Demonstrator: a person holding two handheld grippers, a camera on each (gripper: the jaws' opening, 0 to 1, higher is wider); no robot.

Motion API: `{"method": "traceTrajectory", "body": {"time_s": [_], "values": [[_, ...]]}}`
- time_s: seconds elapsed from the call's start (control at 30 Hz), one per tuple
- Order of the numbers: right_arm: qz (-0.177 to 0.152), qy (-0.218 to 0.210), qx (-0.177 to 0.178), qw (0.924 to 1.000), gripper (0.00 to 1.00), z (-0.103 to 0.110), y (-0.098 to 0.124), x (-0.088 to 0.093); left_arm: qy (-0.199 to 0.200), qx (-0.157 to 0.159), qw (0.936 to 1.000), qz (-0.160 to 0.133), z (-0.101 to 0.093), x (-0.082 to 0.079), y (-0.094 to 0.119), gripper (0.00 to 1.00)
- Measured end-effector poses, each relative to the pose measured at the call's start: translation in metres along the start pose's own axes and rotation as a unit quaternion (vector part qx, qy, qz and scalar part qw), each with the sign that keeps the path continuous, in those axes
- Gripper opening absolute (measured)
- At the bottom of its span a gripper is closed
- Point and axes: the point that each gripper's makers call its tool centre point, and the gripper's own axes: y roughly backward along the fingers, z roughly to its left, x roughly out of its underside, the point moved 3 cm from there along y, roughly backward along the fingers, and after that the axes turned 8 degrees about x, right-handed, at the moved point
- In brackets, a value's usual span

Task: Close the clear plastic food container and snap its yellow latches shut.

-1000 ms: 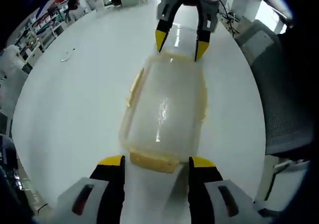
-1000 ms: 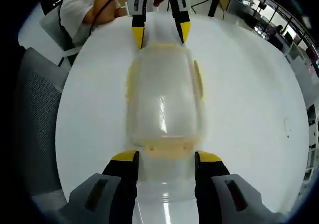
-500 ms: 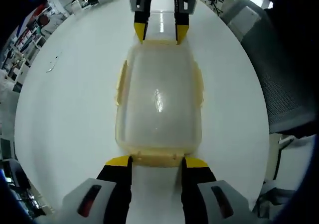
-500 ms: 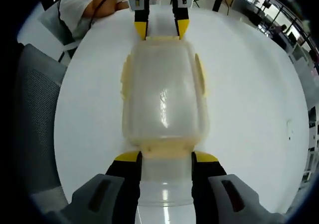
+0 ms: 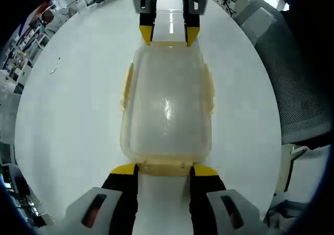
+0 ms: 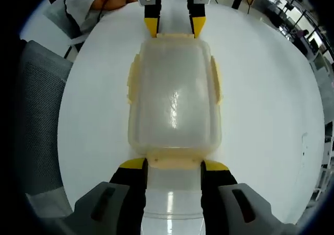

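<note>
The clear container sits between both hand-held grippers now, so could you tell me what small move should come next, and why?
Probably press both end latches down. The left hand-held gripper and right hand-held gripper each straddle a yellow end latch of the clear container, jaws open, and the lid already rests on top.

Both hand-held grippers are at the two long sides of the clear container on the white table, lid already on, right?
Not quite: they are at the two short ends. In the left gripper view the left hand-held gripper sits at the near end of the container and the right hand-held gripper at the far end. The lid is on, the table is white.
</note>
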Motion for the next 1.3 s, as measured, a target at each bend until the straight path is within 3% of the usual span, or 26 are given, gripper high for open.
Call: {"method": "traceTrajectory", "body": {"time_s": [0.2,0.23,0.43,0.63,0.83,1.1,1.3], "values": [[-0.013,-0.005,0.0,0.9999,0.37,0.0,0.001,0.001,0.005,0.006,0.9985,-0.053,-0.005,0.001,0.001,0.32],[-0.021,-0.03,-0.01,0.9993,0.37,0.002,0.003,0.0,0.006,0.009,0.9984,-0.055,-0.006,0.002,0.002,0.32],[-0.037,-0.018,-0.009,0.9991,0.36,0.005,0.009,-0.008,0.007,0.0,0.9995,-0.03,-0.011,0.005,0.005,0.32],[-0.056,-0.018,-0.011,0.9982,0.36,0.009,0.026,-0.015,0.021,0.006,0.9992,-0.034,-0.02,0.008,0.013,0.32],[-0.054,-0.012,-0.008,0.9984,0.36,0.012,0.033,-0.011,0.024,0.005,0.9982,-0.054,-0.025,-0.002,0.022,0.32],[-0.052,-0.009,0.001,0.9986,0.36,0.009,0.049,-0.008,0.019,-0.004,0.9985,-0.051,-0.023,-0.015,0.038,0.32],[-0.063,-0.014,0.022,0.9977,0.36,-0.005,0.063,-0.009,0.017,-0.025,0.9978,-0.059,-0.012,-0.021,0.053,0.32]]}}
